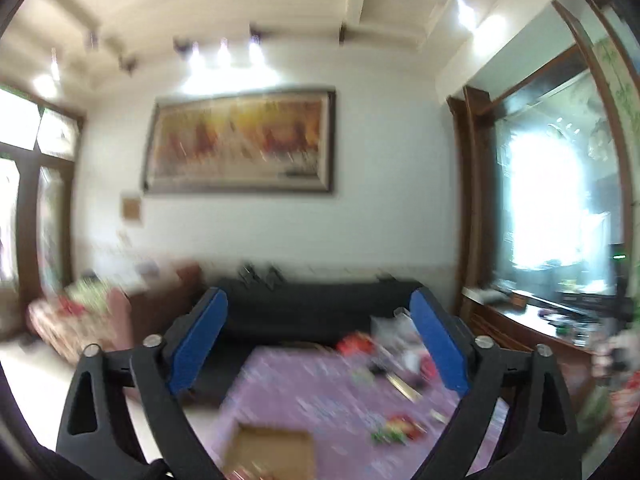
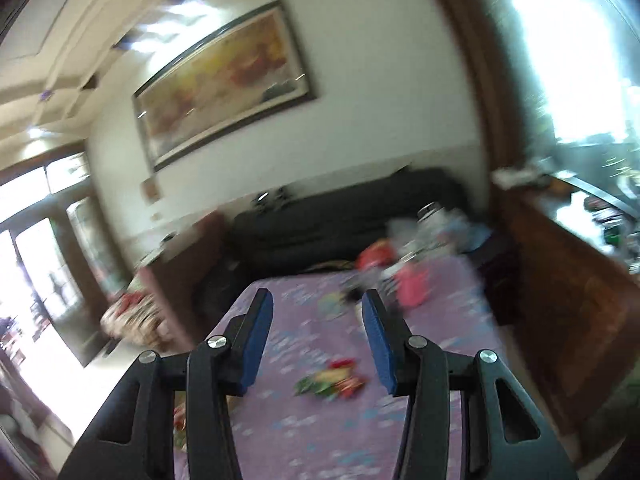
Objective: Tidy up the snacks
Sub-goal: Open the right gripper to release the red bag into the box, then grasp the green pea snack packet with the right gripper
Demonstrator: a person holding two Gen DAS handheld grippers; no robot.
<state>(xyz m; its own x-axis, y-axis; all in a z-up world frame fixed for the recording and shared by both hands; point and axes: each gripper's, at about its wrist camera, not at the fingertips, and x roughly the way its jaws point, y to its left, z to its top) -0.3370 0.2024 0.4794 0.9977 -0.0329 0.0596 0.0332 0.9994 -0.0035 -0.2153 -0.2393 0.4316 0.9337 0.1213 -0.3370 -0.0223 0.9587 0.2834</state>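
Several snack packets lie on the purple patterned tablecloth point(image 2: 320, 432); one red and green packet point(image 2: 332, 382) rests near the middle of the table, and more blurred packets point(image 2: 400, 272) are heaped at the far end; a brown cardboard box point(image 1: 272, 450) sits at the near edge; the left gripper point(image 1: 318, 334) is raised above the table with its blue pads wide apart and nothing between them; the right gripper point(image 2: 318, 330) has its jaws partly apart and also empty; behind the table stand a dark sofa point(image 1: 312, 304) and a framed painting point(image 1: 240, 140).
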